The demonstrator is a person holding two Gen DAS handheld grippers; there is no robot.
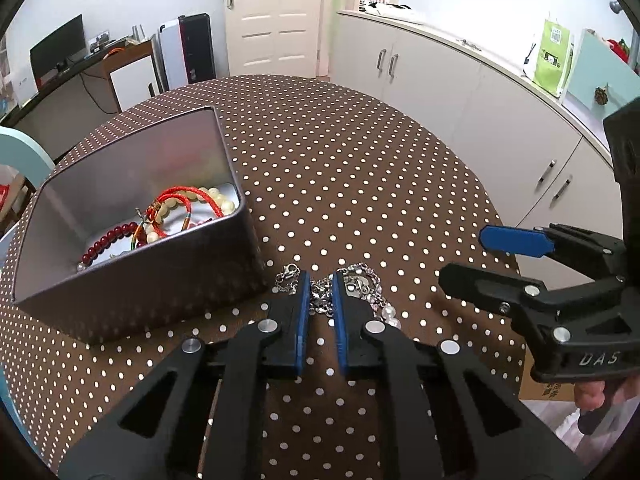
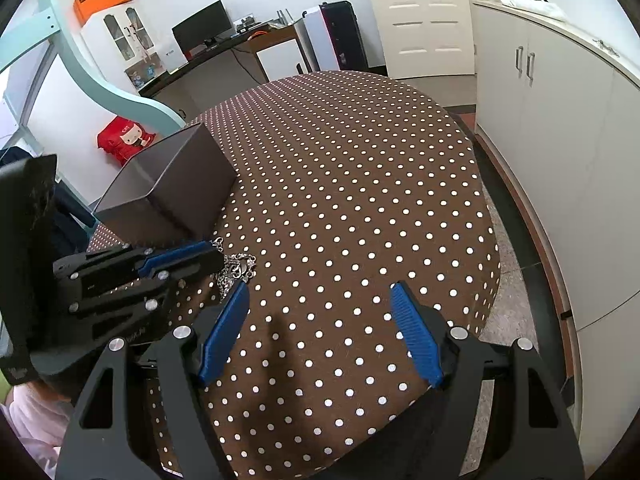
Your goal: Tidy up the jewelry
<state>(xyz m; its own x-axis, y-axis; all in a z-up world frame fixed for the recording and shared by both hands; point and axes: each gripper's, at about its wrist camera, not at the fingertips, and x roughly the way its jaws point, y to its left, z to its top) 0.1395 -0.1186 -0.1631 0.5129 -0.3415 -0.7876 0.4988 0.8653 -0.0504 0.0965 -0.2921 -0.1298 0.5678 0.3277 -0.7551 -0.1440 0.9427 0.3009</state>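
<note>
left tongs pinch the silver chain beside the tin.

dotted table with tin, silver chain

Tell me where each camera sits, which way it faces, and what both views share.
Left wrist: on the left tongs, angled down at the dotted tablecloth; pads closed on a silver chain beside the tin; right tongs and a finger at right.
Right wrist: on the right tongs, jaws wide over bare cloth; left tongs at left.
Shared: tin, chain, tablecloth, white door.
</note>
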